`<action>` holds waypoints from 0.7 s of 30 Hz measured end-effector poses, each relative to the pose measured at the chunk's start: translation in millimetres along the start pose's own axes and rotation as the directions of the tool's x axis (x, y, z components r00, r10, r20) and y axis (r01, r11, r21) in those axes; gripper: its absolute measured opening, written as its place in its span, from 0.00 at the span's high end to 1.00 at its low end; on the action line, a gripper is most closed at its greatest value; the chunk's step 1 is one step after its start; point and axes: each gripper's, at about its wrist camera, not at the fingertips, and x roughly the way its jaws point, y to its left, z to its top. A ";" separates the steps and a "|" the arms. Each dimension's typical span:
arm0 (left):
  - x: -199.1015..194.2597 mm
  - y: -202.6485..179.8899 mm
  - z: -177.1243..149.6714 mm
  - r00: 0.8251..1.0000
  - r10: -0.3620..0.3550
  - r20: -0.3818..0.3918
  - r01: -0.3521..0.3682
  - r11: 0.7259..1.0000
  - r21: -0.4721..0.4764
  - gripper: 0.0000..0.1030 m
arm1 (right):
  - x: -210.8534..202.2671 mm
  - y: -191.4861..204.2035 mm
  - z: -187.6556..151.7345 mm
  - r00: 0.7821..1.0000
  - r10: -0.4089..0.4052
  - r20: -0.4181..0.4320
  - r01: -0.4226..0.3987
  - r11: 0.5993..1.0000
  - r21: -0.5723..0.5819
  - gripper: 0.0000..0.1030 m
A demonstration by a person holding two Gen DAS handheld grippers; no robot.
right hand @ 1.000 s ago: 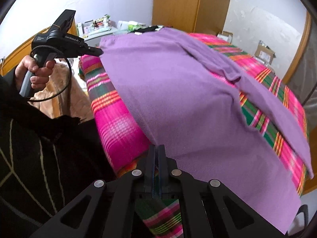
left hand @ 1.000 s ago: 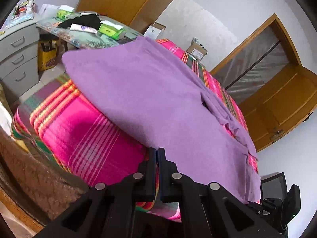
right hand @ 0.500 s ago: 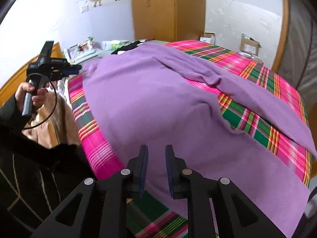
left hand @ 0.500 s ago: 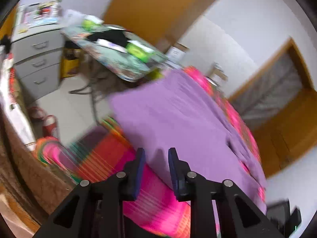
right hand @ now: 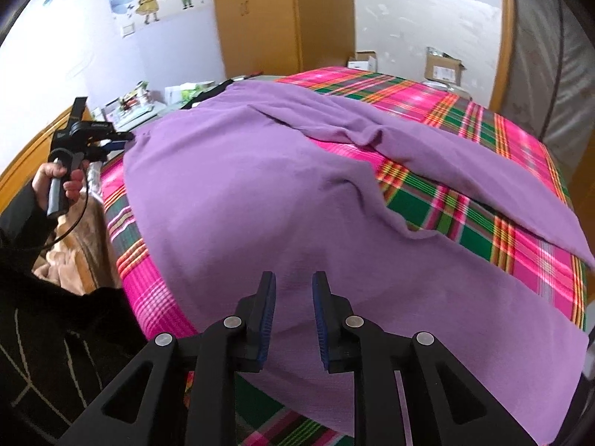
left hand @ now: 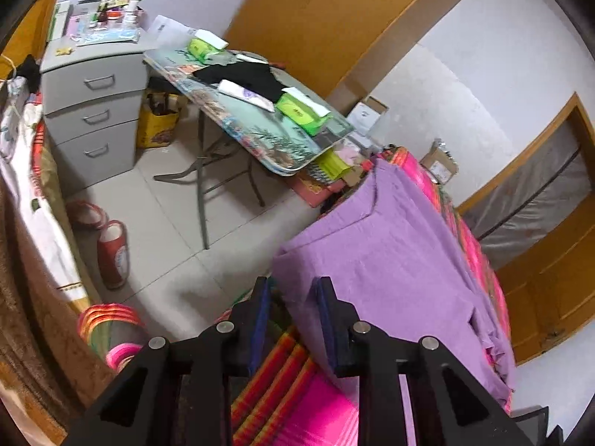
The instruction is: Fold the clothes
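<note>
A bed under a bright pink-and-green plaid cover (right hand: 465, 193) is filling most of both views, and a large soft purple knit garment (right hand: 241, 204) is lying spread across it, one long sleeve (right hand: 465, 163) trailing toward the far side with a rumpled ridge where it joins the body. The cloth is looking light, limp and a little clingy, so it will likely sag and drag when lifted; a hem corner or sleeve end should give the surest hold. The right gripper (right hand: 293, 290) is hovering above the near hem, its blue-padded fingers (right hand: 268, 297) spread and holding nothing. The left gripper (left hand: 290, 297), likewise spread and empty, is pointing at the garment's corner (left hand: 293, 256) by the bed's edge.
</note>
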 end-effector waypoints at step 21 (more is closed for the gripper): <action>-10.2 2.7 -0.9 0.995 0.096 -0.024 -0.095 0.994 0.047 0.88 | -45.4 -76.7 -40.2 0.981 -0.189 0.043 0.160 0.913 0.375 0.75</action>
